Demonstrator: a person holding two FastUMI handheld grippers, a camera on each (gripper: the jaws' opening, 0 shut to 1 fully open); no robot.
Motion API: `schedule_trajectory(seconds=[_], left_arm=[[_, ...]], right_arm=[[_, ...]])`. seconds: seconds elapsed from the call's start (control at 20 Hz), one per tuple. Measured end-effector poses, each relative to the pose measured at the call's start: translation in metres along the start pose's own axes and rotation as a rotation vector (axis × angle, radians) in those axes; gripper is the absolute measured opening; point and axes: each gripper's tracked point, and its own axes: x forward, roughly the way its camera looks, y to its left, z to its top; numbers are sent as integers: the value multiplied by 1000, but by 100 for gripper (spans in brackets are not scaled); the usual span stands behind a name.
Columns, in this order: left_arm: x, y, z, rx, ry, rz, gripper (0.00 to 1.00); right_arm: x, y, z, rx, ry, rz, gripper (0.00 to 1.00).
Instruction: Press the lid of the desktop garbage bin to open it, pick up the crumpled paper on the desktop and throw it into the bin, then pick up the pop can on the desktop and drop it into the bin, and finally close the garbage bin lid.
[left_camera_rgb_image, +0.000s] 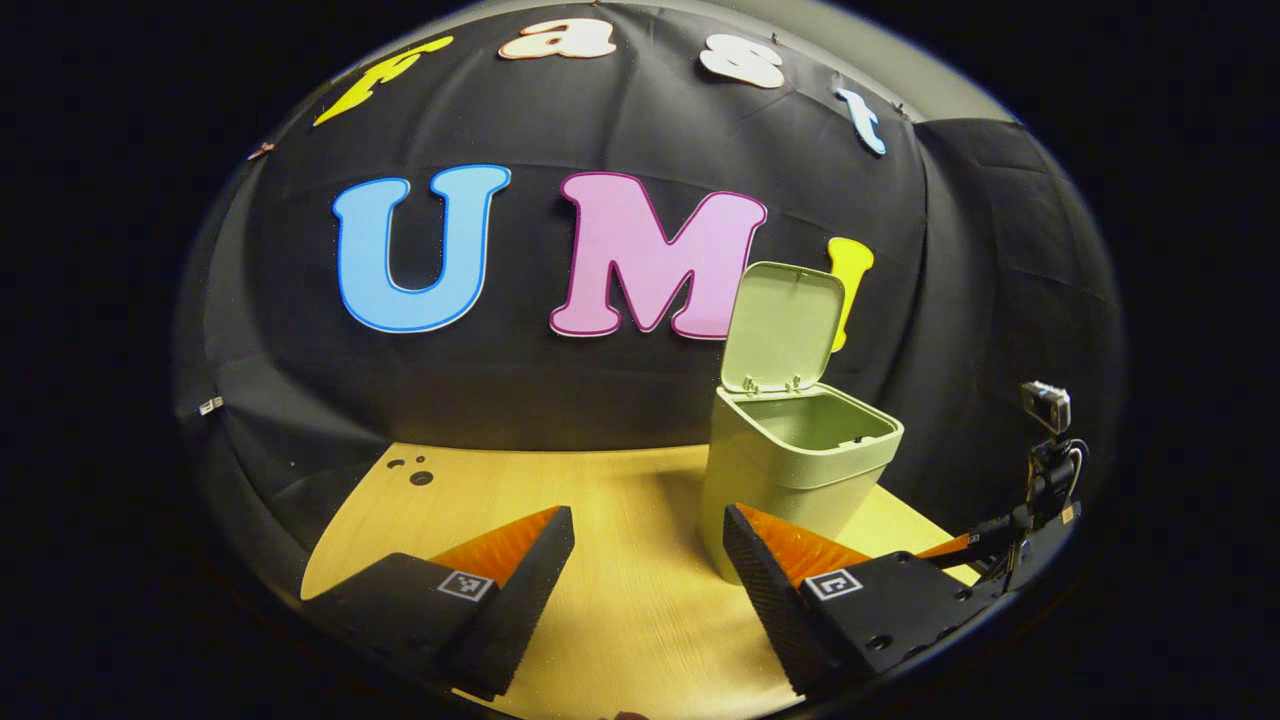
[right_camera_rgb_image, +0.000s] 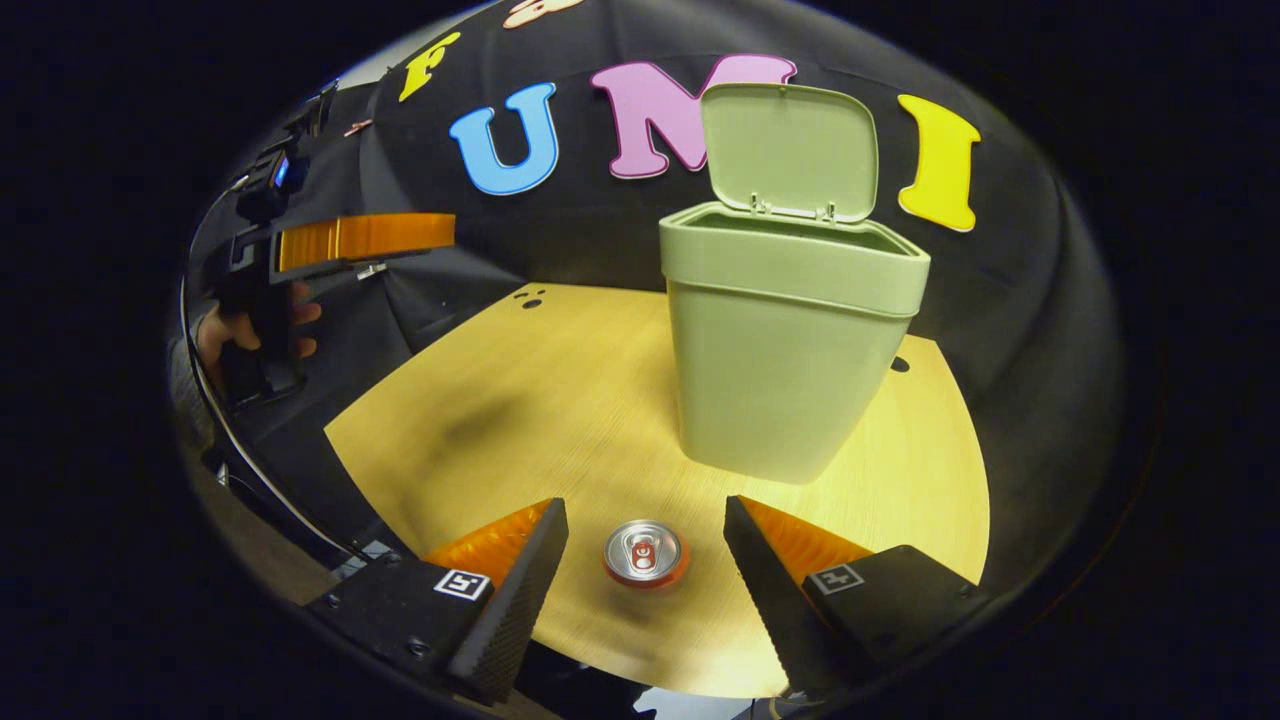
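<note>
The pale green bin (right_camera_rgb_image: 785, 350) stands on the wooden desktop (right_camera_rgb_image: 560, 400) with its lid (right_camera_rgb_image: 790, 150) raised upright. In the right gripper view a red pop can (right_camera_rgb_image: 645, 553) stands upright below my right gripper (right_camera_rgb_image: 645, 510), which hangs open above it with a finger on each side. My left gripper (right_camera_rgb_image: 440, 232) shows at the far left of that view, held by a hand (right_camera_rgb_image: 235, 330). In the left gripper view my left gripper (left_camera_rgb_image: 648, 520) is open and empty, with the bin (left_camera_rgb_image: 790, 470) and its open lid (left_camera_rgb_image: 785, 325) just ahead to the right.
The desktop (left_camera_rgb_image: 600, 500) has small holes (left_camera_rgb_image: 415, 472) near its far left corner. A small camera on a stand (left_camera_rgb_image: 1045, 440) sits at the right edge of the left gripper view. Black cloth walls the booth behind the bin.
</note>
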Motion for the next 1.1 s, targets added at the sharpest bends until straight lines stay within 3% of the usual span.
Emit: schedule_trajectory(seconds=[0.7, 1.1], left_arm=[[-12, 20, -22, -4, 43, 52, 96], [-14, 30, -28, -6, 58, 69, 96]], right_arm=[[42, -1, -62, -34, 170, 18, 99], [56, -7, -78, -26, 228, -2, 98]])
